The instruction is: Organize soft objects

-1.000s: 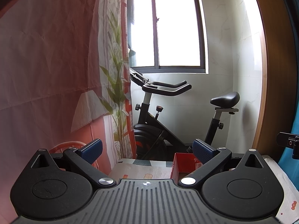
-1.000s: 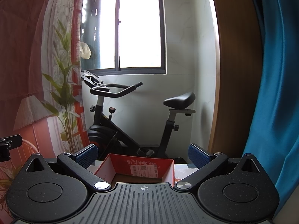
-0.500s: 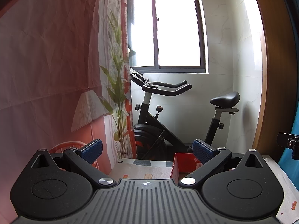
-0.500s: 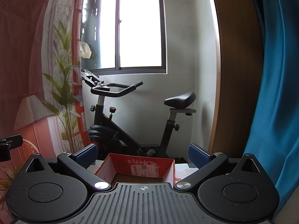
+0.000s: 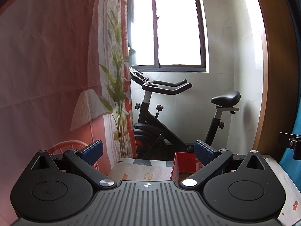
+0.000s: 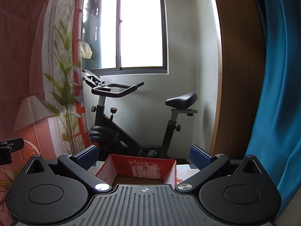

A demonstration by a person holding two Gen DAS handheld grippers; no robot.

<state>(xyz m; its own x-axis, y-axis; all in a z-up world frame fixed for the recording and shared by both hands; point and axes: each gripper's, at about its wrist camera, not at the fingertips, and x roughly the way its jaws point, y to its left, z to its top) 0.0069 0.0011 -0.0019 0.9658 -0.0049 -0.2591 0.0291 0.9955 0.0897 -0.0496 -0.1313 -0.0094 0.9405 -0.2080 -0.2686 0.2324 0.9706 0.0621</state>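
1. Two claws, left claw [image 5: 148, 151] and right claw [image 6: 144, 156], hang apart and hold nothing.
2. No soft objects show; the red box [image 6: 139, 169] sits on the bench [image 5: 139, 169] just ahead.
3. Tilt both down to find items before reaching.

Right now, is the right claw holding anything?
No, the right claw is open with nothing between its blue pads, just the red box beyond it.

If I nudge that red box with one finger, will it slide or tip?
The red box looks like thin open cardboard, apparently empty, so probably light; it would likely slide on the patterned cloth. Its low, wide shape makes tipping unlikely, though the walls may flex.
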